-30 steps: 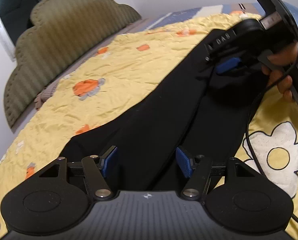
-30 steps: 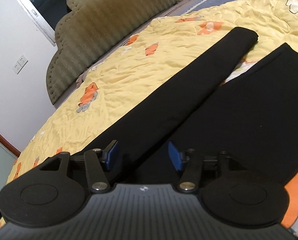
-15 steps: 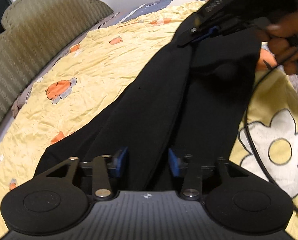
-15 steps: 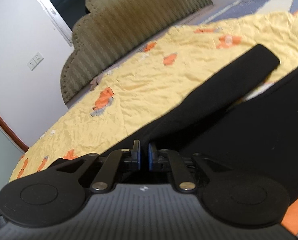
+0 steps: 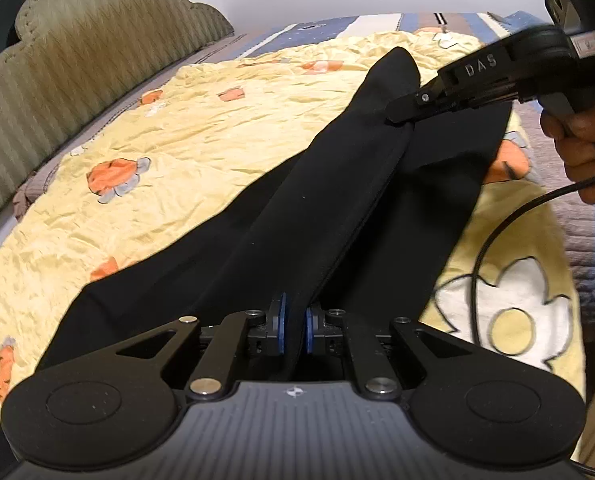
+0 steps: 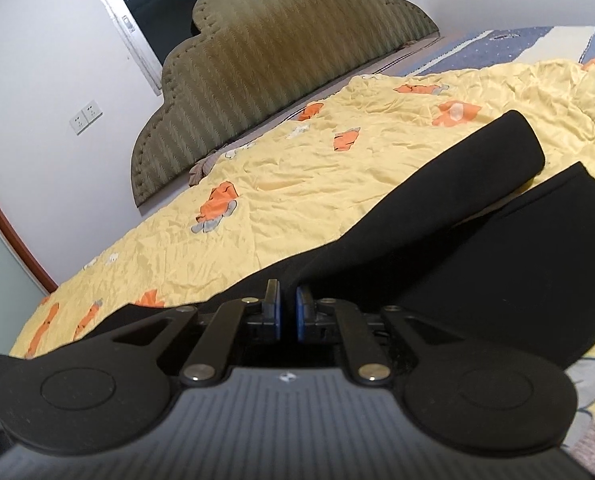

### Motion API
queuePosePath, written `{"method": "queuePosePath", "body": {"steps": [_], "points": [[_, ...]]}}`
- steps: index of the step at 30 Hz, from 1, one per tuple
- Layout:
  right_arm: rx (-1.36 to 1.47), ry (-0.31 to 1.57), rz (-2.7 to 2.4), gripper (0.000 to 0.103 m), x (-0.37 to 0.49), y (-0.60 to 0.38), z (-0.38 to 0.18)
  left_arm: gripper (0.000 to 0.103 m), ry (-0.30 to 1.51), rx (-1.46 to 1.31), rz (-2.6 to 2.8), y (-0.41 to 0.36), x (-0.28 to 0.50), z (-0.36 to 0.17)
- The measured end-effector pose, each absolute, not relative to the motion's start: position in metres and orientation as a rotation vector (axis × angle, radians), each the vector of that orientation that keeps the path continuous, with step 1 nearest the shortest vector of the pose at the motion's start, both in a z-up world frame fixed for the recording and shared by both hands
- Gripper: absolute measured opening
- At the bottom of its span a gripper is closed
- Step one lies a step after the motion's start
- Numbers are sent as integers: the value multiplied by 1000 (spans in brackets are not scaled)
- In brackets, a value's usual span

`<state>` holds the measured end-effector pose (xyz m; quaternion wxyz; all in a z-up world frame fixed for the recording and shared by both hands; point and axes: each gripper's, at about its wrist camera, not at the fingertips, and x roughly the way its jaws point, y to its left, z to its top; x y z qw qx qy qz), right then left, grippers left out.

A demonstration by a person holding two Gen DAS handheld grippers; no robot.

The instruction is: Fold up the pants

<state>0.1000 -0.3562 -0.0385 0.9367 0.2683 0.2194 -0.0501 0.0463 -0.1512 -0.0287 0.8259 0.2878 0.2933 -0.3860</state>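
Blue-padded fingers (image 5: 282, 326) of the left gripper (image 5: 293, 326) stand nearly closed in the left wrist view, pinching a raised ridge of the black pants (image 5: 337, 208) between them. From the pads the lifted fabric runs straight ahead as a taut fold. At the far end of that fold the right gripper (image 5: 397, 114) comes in from the right, its tip closed on the same cloth; a hand (image 5: 581, 148) holds its grip and a black cable (image 5: 497, 240) hangs from it. To either side of the fingers the rest of the pants lies flat on the yellow bedspread (image 5: 197, 140), which has orange and white flower prints. Far to the left of the fingers stands an olive scalloped headboard (image 5: 77, 52)

In the right wrist view, the right gripper (image 6: 287, 314) shows its blue pads (image 6: 302, 314) drawn close together with only a narrow slot between them, and black fabric of the pants (image 6: 457, 232) sits in that slot, lifted off the bed. Ahead and to the right of the fingers one pant leg runs out to a rounded end, and a second leg lies just right of it on the yellow bedspread (image 6: 297, 200). Ahead to the left are the headboard (image 6: 277, 52), a window (image 6: 157, 4) and a wall socket (image 6: 85, 117)
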Motion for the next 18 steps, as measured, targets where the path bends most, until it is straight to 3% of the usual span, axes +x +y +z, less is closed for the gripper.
{"method": "queuePosePath", "body": {"steps": [18], "points": [[499, 571, -101, 8, 43, -342, -65, 10, 658, 666, -859, -144, 22, -44]]}}
